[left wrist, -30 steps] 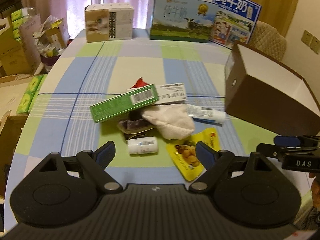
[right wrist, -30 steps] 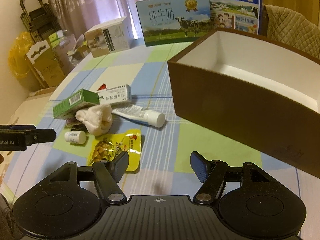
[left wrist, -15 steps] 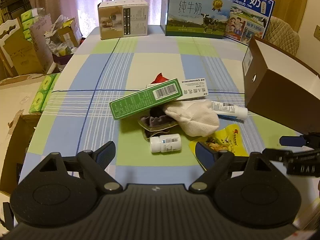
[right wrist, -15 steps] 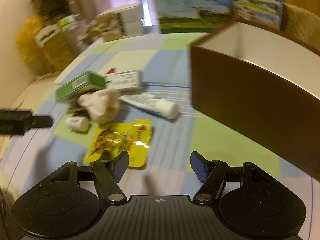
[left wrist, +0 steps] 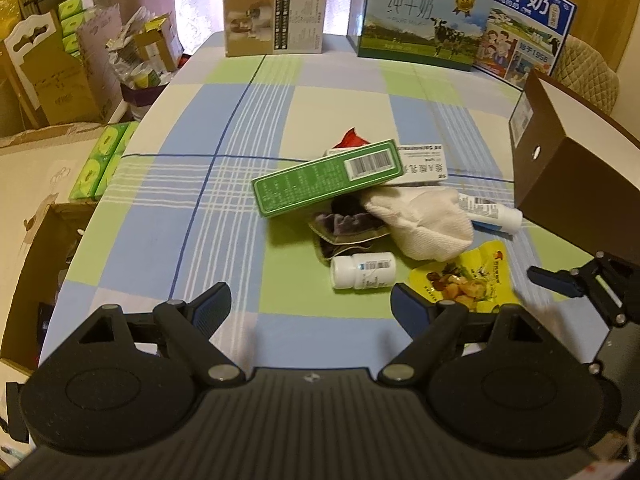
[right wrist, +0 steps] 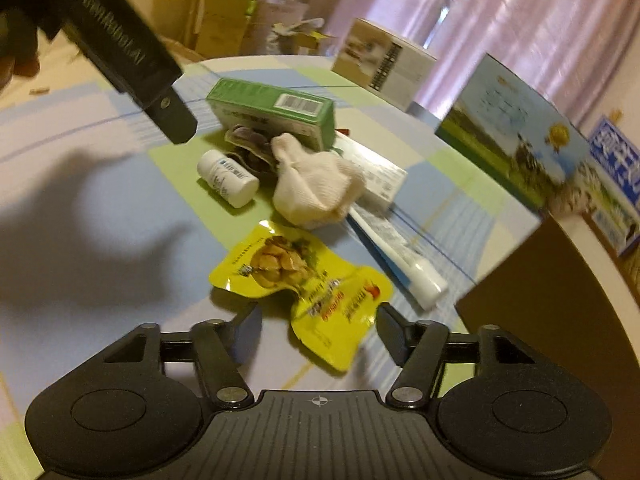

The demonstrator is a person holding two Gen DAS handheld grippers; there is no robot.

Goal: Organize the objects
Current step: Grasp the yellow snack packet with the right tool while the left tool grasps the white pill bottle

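A pile lies mid-table on the checked cloth: a green box atop a white printed box, a white cloth, a dark purple cloth, a white pill bottle, a tube and a yellow snack pouch. A brown open box stands at the right. My left gripper hangs open just short of the bottle. My right gripper is open and tilted, and the pouch's near end lies between its fingers. The tube and brown box are to its right.
Two milk cartons and a beige box line the table's far edge. Cardboard boxes and green packs crowd the floor left of the table. A padded chair stands at the back right. The left gripper's body looms upper left in the right wrist view.
My right gripper has swung left and dropped low over the yellow pouch, tilting as it went. My left gripper has drifted left and back a little. The pile has not moved.
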